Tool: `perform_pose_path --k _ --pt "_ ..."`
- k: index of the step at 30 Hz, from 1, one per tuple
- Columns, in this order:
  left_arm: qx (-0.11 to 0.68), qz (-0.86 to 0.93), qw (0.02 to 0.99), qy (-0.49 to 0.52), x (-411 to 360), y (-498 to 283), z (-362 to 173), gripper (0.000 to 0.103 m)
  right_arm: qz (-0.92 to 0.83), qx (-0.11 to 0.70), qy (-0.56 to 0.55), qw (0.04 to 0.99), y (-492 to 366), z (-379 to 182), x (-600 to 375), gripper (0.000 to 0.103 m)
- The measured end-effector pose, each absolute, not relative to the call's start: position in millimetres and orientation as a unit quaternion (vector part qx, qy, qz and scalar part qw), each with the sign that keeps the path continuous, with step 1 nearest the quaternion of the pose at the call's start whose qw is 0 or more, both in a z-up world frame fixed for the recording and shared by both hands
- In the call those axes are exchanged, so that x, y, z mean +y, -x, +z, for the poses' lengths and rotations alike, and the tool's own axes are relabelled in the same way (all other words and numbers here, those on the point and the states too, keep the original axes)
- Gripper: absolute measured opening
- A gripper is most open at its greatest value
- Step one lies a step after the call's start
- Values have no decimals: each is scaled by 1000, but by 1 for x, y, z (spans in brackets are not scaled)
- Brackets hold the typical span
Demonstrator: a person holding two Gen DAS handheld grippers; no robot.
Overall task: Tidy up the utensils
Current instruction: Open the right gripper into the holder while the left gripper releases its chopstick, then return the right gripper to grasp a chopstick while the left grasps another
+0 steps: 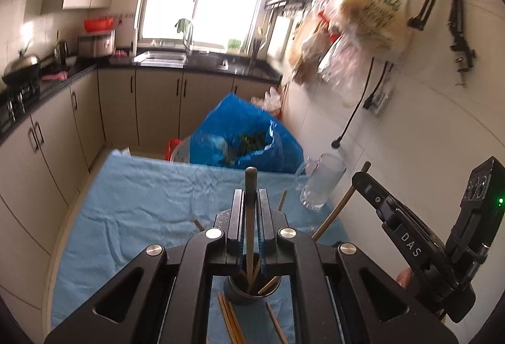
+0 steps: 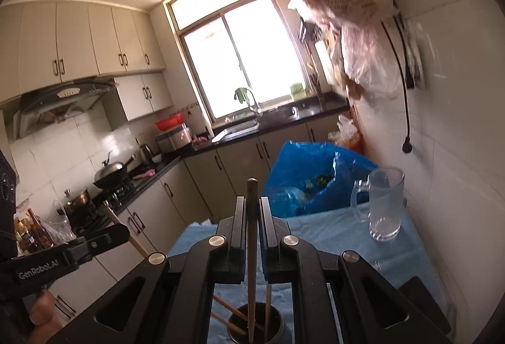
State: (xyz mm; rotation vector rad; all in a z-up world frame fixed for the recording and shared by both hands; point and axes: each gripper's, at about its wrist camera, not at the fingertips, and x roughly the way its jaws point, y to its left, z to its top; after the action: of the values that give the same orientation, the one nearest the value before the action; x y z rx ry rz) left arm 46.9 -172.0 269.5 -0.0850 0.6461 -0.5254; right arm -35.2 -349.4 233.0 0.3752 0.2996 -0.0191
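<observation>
A slender brown wooden chopstick [image 1: 251,211] is pinched between the closed jaws of the left gripper [image 1: 251,195], its lower end hanging over a dark round metal cup [image 1: 251,293] on the light blue tablecloth [image 1: 132,202]. Another wooden chopstick [image 2: 252,236] is clamped by the right gripper [image 2: 252,202] above the same cup. A clear glass mug [image 2: 383,205] stands nearby.
</observation>
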Motion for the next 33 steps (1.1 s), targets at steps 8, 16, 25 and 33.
perform_pose_path --k 8,16,25,33 --pt "367 -250 895 51 -167 -73 231 7 -4 210 -203 957 5 192 -354 9" --pt "369 -248 894 55 -163 -72 232 18 -6 220 -213 952 3 187 -358 11" --pt "353 -244 901 57 -133 -36 231 31 5 211 -221 952 46 193 -358 13" --pt "417 -209 883 43 -94 -11 153 32 24 295 -235 926 85 121 -348 16"
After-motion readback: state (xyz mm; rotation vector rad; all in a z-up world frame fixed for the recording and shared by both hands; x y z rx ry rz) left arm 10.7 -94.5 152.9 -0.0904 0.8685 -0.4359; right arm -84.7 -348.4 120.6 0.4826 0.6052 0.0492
